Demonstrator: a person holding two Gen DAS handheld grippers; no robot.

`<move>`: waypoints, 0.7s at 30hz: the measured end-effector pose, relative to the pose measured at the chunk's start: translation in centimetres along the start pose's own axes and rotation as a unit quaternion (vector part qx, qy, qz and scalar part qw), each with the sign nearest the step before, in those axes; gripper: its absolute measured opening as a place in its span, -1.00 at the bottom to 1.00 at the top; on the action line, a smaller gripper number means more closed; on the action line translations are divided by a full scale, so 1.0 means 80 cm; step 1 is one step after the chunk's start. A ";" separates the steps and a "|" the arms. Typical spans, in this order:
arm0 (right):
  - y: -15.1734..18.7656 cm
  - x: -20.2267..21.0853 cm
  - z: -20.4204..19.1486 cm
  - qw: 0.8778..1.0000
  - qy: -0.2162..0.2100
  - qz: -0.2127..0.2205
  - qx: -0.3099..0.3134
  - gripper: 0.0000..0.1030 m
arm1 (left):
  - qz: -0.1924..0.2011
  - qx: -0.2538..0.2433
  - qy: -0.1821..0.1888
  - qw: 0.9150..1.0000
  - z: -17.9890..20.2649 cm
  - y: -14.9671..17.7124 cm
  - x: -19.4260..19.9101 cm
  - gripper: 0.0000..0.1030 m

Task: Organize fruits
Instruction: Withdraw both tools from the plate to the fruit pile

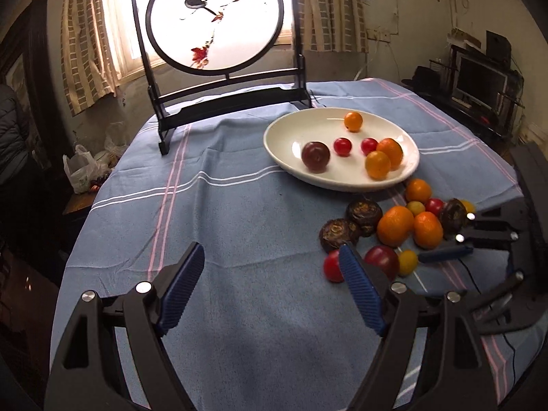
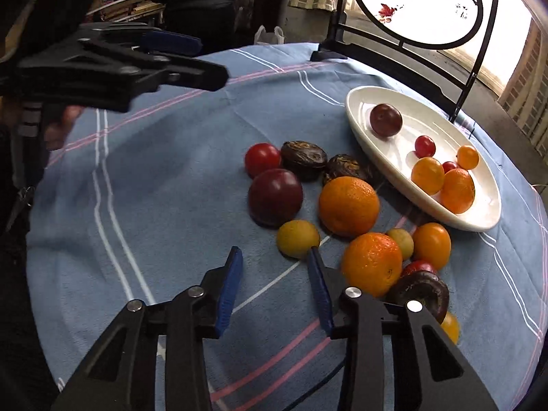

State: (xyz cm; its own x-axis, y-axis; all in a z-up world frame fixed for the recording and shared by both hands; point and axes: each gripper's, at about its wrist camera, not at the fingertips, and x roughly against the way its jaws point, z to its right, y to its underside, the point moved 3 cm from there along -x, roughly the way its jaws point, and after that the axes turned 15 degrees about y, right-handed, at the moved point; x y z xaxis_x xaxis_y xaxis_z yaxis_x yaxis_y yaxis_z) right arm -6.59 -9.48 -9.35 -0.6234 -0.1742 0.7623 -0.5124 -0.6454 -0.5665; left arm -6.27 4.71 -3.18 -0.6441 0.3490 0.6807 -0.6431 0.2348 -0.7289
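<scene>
Round desk (image 1: 239, 205) w/ blue striped cloth, seen from two wrist cams. A white oval plate (image 1: 291, 130) sits toward the far side, in front of a framed round bird screen (image 1: 215, 17). On the plate: six fruits, incl. a dark plum (image 1: 315, 156), two small red tomatoes and three orange ones. Still loose on the cloth just beside the plate's near rim: a pile (image 2: 342, 212) of roughly a dozen pcs, incl. oranges, a big plum, red and yellow tomatoes, dark wrinkled fruits. So the job looks about a third done; most of the pile is left. Left tongs (image 1: 274, 267) are spread wide, empty, over bare cloth left of the pile. Right tongs (image 2: 274, 274) show a gap between the blue pads, nothing pinched; a yellow fruit (image 2: 298, 243) lies just past the tips. Room: the cloth left of the pile is open and wide. The pile itself is tight, fruits touching, so a nudge could roll one. Plate has free space on its far and left parts. Some pile fruit sits near the desk's right edge, a likely drop risk.
</scene>
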 end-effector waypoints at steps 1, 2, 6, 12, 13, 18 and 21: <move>0.000 -0.005 0.005 1.000 0.001 -0.005 -0.005 -0.39 | -0.005 -0.011 0.009 1.000 0.009 0.002 -0.002 0.52; 0.001 -0.009 0.007 1.000 -0.002 -0.010 -0.009 -0.45 | -0.009 -0.024 0.016 1.000 0.018 0.005 -0.005 0.52; 0.007 -0.002 0.021 0.999 -0.010 -0.002 -0.038 -0.79 | -0.028 -0.063 0.050 0.996 0.055 0.010 -0.025 0.52; 0.013 0.009 0.024 0.999 -0.015 0.005 -0.033 -0.41 | -0.046 -0.074 0.064 0.994 0.072 0.012 -0.047 0.53; 0.012 0.010 0.024 0.999 -0.017 0.008 -0.034 -0.33 | -0.044 -0.070 0.061 0.995 0.068 0.012 -0.045 0.52; 0.000 -0.006 0.014 1.000 -0.014 0.014 -0.018 -0.31 | -0.048 -0.045 0.055 0.996 0.045 0.017 -0.033 0.52; -0.005 -0.011 0.009 1.000 -0.014 0.009 -0.009 -0.47 | -0.054 -0.047 0.055 0.996 0.046 0.020 -0.033 0.52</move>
State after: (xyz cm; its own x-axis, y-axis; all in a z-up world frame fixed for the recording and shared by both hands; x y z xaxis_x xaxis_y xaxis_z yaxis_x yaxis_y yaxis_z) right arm -5.38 -9.63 -9.58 -0.6160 -0.2076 0.7599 -0.5109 -0.6289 -0.5860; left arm -7.12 0.83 -5.91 -0.5205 0.4129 0.7474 -0.6615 0.3585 -0.6587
